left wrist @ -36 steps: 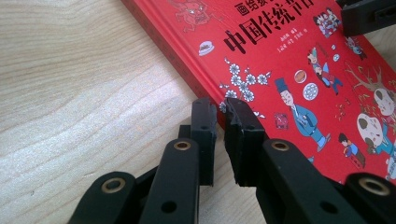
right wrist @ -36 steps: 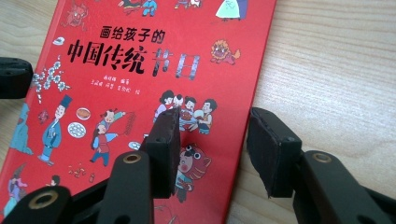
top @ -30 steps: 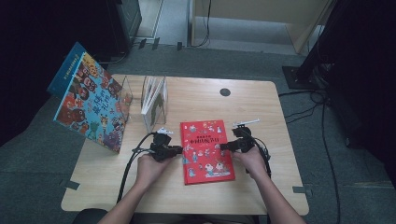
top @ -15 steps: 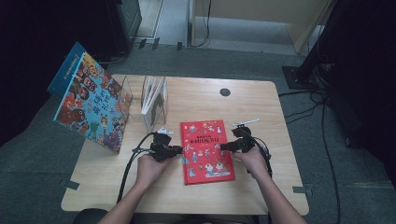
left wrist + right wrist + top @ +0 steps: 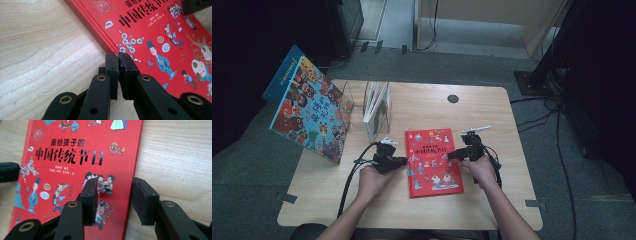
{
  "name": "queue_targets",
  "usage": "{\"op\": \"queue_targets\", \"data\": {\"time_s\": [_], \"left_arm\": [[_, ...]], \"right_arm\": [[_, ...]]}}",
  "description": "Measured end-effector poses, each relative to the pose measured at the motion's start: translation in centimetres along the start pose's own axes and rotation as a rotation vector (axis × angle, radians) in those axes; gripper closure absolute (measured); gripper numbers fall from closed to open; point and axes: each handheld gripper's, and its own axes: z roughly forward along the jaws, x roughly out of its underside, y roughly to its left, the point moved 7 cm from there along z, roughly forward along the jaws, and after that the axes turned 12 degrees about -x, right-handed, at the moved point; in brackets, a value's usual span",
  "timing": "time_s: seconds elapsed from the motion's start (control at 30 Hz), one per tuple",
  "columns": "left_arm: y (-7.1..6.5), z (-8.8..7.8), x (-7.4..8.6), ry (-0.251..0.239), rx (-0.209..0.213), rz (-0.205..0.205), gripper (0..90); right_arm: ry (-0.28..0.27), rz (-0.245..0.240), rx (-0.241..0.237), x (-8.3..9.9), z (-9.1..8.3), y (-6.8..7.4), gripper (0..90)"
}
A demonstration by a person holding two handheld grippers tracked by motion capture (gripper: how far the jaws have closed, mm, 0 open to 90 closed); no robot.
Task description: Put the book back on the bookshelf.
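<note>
Since the earlier frame the left gripper has just been closing; its jaws now meet, clenched on nothing, at the red book's nine o'clock edge. The right gripper gapes, straddling the book's three o'clock edge on the table.

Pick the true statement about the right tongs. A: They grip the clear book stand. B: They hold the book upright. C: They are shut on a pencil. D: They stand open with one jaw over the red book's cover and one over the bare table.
D: the right tongs are open across the edge of the red book, which lies flat on the table.
</note>
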Motion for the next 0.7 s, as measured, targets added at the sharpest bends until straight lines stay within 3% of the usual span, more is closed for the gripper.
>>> {"op": "queue_targets", "data": {"time_s": [0.37, 0.53, 0.57, 0.7], "left_arm": [[0.0, 0.0, 0.0, -0.005, -0.002, -0.02, 86.4], [0.0, 0.0, 0.0, -0.005, -0.002, -0.018, 86.1], [0.0, 0.1, 0.0, -0.006, -0.003, -0.017, 86.1], [0.0, 0.0, 0.0, -0.005, -0.004, -0.014, 85.9]], "right_arm": [[0.006, -0.005, -0.005, 0.1, -0.5, 0.3, 58.4], [-0.007, -0.026, -0.035, -0.2, -1.5, 0.9, 62.2], [-0.003, -0.028, -0.072, -0.1, -1.5, 1.2, 60.5], [-0.018, -0.071, -0.088, -0.4, -2.2, 2.1, 61.2]]}}
